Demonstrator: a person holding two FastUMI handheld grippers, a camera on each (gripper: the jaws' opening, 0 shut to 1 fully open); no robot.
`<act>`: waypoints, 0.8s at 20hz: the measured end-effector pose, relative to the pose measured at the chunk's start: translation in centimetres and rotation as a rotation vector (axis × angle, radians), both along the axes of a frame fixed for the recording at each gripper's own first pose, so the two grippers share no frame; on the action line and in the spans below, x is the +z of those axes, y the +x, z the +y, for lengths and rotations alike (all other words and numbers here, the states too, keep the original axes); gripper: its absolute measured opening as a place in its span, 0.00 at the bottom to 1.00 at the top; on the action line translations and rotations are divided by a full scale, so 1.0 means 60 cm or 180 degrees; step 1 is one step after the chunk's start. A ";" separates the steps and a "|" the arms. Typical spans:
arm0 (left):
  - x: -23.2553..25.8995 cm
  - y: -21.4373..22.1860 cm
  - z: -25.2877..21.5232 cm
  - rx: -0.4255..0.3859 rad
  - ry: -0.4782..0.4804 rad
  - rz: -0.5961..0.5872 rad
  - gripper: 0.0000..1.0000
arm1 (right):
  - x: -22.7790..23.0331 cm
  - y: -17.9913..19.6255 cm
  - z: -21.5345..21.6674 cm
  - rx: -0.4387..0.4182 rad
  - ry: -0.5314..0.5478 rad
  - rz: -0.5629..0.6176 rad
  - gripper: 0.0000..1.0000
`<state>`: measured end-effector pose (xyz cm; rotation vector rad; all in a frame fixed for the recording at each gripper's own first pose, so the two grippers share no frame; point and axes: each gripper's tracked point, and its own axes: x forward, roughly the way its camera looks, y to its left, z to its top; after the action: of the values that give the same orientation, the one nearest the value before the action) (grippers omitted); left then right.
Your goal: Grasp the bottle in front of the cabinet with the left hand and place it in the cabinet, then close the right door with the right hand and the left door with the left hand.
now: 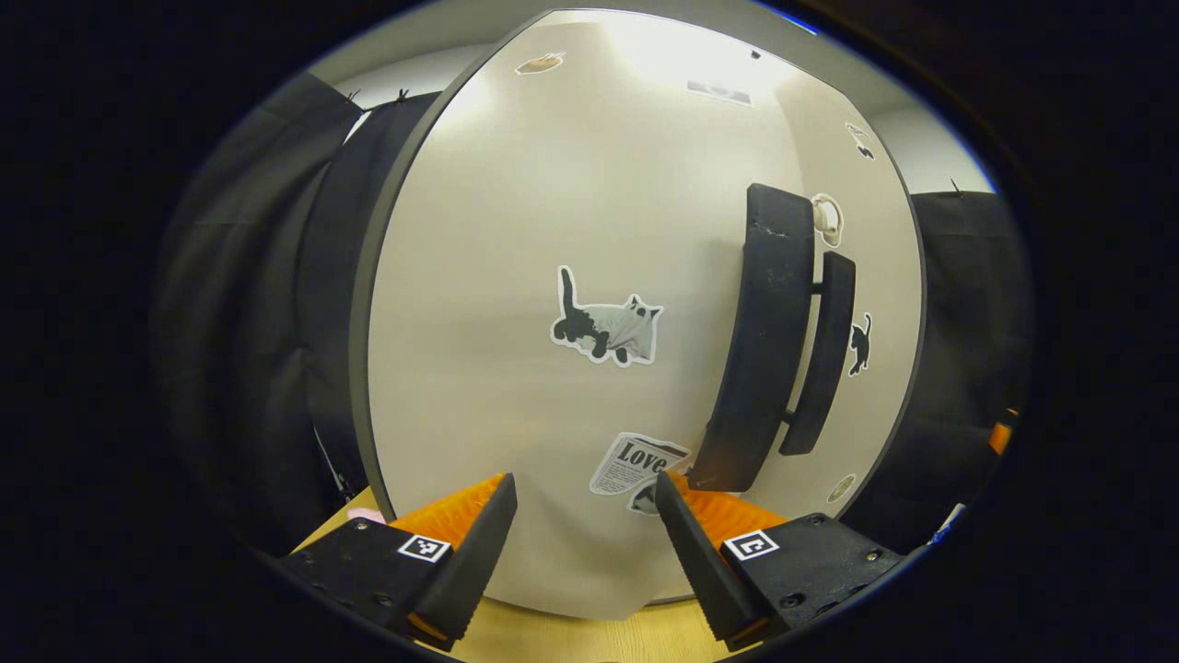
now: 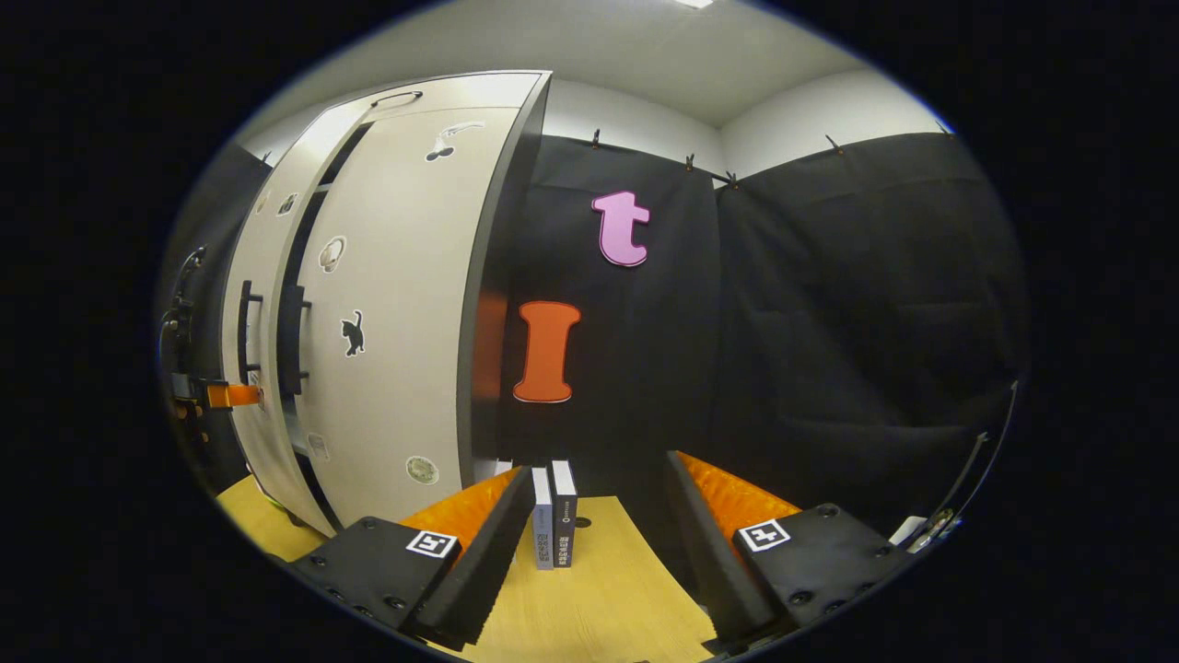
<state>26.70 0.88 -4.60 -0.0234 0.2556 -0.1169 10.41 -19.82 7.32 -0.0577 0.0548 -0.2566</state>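
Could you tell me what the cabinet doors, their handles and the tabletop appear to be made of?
The cabinet doors look like laminated board: smooth, matte cream faces, dark edges, a soft glare. The handles seem matte black plastic or foam, slightly rough. The tabletop shows pale wood grain, probably veneer or laminate.

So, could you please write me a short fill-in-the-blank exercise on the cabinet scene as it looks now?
1. The left gripper faces the cabinet's ___ door.
2. The sticker in the middle of that door shows a ___.
3. The jaws of the right gripper stand ___.
4. Two small boxes stand on the ___ table.

Missing words: left; cat; open; wooden
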 end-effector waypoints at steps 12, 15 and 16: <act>0.098 -0.105 -0.050 0.0125 -0.0058 -0.0154 0.93 | 0.022 0.002 -0.063 0.0153 0.0006 -0.0021 0.95; 0.142 -0.137 -0.060 0.0160 -0.0051 -0.0258 0.93 | 0.034 -0.003 -0.078 0.0201 0.0014 -0.0045 0.95; 0.153 -0.146 -0.066 0.0158 -0.0046 -0.0285 0.93 | 0.038 -0.008 -0.081 0.0213 0.0010 -0.0054 0.95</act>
<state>17.97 -3.06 4.56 -0.0388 0.1646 -0.0701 9.93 -24.70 9.63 -0.0543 0.0362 -0.1901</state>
